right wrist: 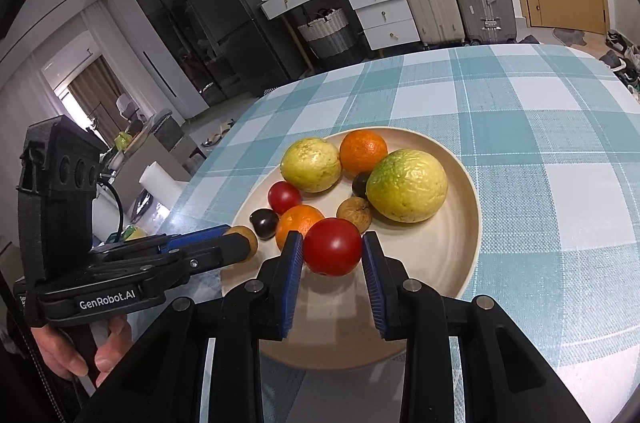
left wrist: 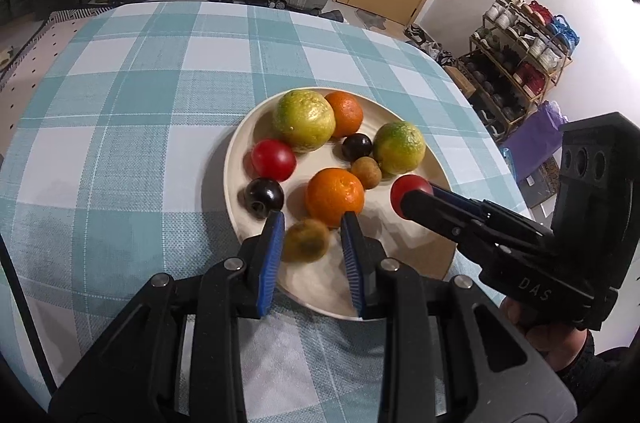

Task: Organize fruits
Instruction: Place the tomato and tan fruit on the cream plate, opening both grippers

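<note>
Both tools at near rim of plate [right wrist: 468, 255], nine fruits gathered there for sorting. Left gripper [left wrist: 312, 223] spread, straddling brown-yellow fruit [left wrist: 306, 240], no contact. Right gripper [right wrist: 331, 243] spread around red tomato [right wrist: 333, 252], pads just beside, probably lining up pinch.

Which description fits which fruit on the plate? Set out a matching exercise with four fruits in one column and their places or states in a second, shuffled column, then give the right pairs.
Column one:
1. red tomato
2. small brown fruit
3. dark plum
4. large green-yellow citrus

Column two:
A. at the plate's left edge, by no gripper
B. between the right gripper's open fingers
C. far right part of the plate, biggest fruit
D. between the left gripper's open fingers

Pairs: 1-B, 2-D, 3-A, 4-C
</note>
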`<state>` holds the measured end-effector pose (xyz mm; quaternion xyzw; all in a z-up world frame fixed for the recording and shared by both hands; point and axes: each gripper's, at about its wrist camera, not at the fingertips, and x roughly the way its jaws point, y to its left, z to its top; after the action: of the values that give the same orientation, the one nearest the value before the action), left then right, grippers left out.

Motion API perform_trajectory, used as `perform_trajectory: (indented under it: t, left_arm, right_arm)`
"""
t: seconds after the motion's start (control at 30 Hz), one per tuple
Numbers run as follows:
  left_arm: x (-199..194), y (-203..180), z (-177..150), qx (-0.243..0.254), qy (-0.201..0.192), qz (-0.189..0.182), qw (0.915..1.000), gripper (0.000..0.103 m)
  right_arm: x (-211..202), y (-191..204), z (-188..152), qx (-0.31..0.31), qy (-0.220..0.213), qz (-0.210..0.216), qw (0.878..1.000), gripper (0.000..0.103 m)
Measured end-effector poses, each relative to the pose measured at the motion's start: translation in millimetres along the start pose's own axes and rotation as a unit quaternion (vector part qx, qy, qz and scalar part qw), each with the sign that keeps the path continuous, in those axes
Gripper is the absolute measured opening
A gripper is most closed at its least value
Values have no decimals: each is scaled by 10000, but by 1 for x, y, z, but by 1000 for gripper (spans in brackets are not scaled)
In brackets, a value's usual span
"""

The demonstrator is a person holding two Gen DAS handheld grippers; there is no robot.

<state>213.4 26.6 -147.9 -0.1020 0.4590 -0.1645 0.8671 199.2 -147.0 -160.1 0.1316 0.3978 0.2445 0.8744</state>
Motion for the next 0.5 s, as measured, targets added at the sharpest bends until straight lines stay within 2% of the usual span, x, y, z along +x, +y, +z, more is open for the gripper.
perform_trajectory:
  t: [0.2, 0.27, 0.33, 0.5]
  left_arm:
    - [-4, 2, 3, -79, -49, 0, 10000, 25]
    - [-9, 3, 3, -105, -108, 1, 9999, 26]
    - [-15, 3, 3, -72, -164, 45, 9998, 26]
    - [-29, 0, 0, -66, -269, 121, 9995, 26]
  right_arm:
    - [4, 6, 2, -47, 30, -7, 10000, 32]
    - [1, 7, 2, -38, -34, -67, 10000, 46]
    - [-6, 8, 3, -46, -163, 2, 9999, 49]
    - [-25, 11, 3, -139, -378, -60, 9992, 50]
